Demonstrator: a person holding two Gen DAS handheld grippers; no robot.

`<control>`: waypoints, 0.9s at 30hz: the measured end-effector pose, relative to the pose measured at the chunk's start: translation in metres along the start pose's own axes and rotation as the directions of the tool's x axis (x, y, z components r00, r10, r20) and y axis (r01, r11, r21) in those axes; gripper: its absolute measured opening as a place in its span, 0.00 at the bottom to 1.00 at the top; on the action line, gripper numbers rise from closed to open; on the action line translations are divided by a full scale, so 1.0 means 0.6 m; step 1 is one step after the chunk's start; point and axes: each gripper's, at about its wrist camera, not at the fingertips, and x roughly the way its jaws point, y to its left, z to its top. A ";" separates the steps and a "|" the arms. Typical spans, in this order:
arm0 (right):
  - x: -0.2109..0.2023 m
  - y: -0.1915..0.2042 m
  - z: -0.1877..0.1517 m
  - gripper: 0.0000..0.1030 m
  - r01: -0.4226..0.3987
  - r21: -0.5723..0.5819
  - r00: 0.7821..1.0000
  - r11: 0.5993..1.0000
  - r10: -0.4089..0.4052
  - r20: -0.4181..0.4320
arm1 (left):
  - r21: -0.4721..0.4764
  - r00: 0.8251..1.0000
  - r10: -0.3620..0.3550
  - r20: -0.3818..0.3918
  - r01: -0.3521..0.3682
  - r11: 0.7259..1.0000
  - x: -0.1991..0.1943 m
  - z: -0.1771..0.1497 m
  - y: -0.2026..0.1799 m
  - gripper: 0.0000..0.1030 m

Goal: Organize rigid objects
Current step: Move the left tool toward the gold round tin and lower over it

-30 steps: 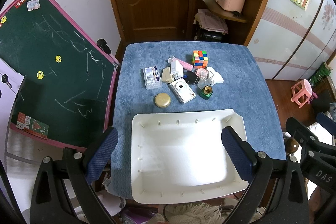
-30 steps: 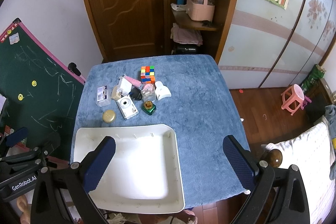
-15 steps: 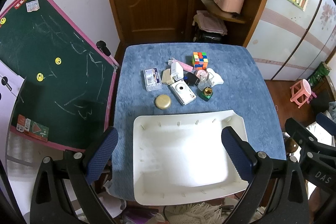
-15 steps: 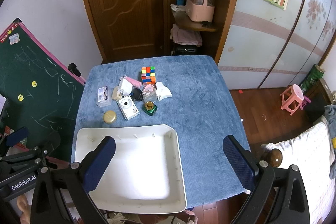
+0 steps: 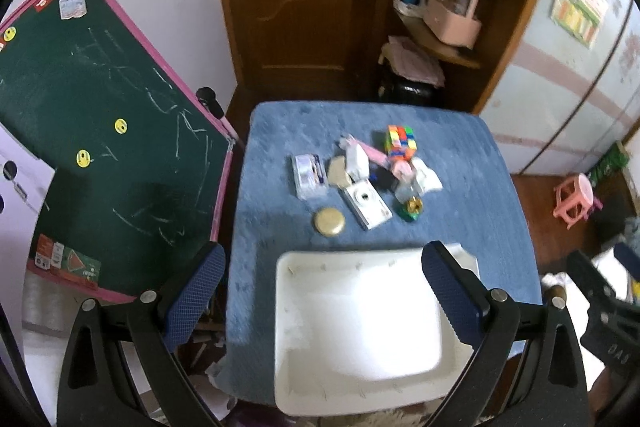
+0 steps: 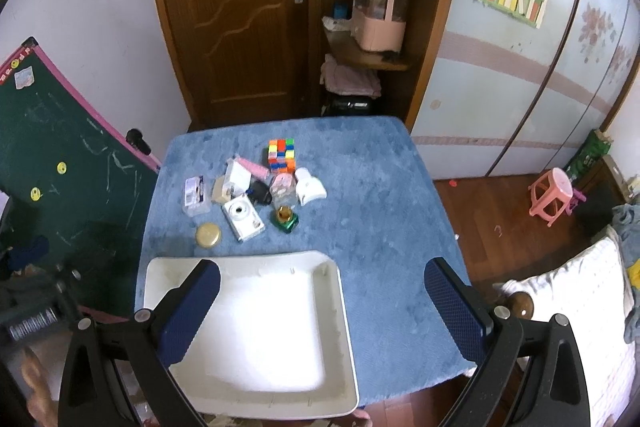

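Note:
A white tray (image 5: 296,307) (image 6: 344,307) lies at the near edge of the blue-covered table (image 5: 480,187) (image 6: 380,207). Beyond it is a cluster of small items: a colour cube (image 5: 401,142) (image 6: 282,155), a white camera (image 5: 367,206) (image 6: 243,217), a gold round tin (image 5: 329,221) (image 6: 208,235), a green bottle (image 5: 412,209) (image 6: 285,218), a clear box (image 5: 309,175) (image 6: 196,195) and a white holder (image 6: 309,185). My left gripper (image 5: 322,297) is open, high above the tray's near-left side. My right gripper (image 6: 322,307) is open above the tray's right part. Both hold nothing.
A green chalkboard (image 5: 100,131) (image 6: 60,163) leans against the table's left side. Behind the table stand a wooden door (image 6: 232,15) and corner shelves (image 6: 372,55). A pink stool (image 6: 554,195) sits on the wood floor at the right, and a white cushion (image 6: 568,315) lies nearer.
The left wrist view has shifted left, so the table and tray sit further right in it, and it is blurred by motion. The right wrist view has drifted slightly. Both grippers stay open.

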 end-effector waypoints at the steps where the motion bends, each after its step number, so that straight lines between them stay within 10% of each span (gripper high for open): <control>1: -0.002 0.004 0.003 0.99 0.005 0.000 1.000 1.000 -0.005 0.008 | -0.021 1.000 -0.009 0.005 0.009 1.000 0.001 0.013 0.012 0.96; 14: 0.048 0.031 0.085 0.99 -0.037 0.018 0.999 0.999 0.038 -0.018 | 0.015 0.998 0.063 -0.002 -0.063 0.998 0.093 0.085 0.046 0.96; 21: 0.114 0.033 0.148 0.99 -0.008 -0.024 0.999 1.000 0.007 -0.042 | 0.064 0.989 0.071 -0.133 -0.063 0.996 0.231 0.092 0.029 0.96; 27: 0.228 0.007 0.187 0.99 -0.022 -0.047 0.992 0.999 0.016 -0.128 | 0.015 0.941 0.098 -0.325 -0.098 0.995 0.380 0.073 0.026 0.96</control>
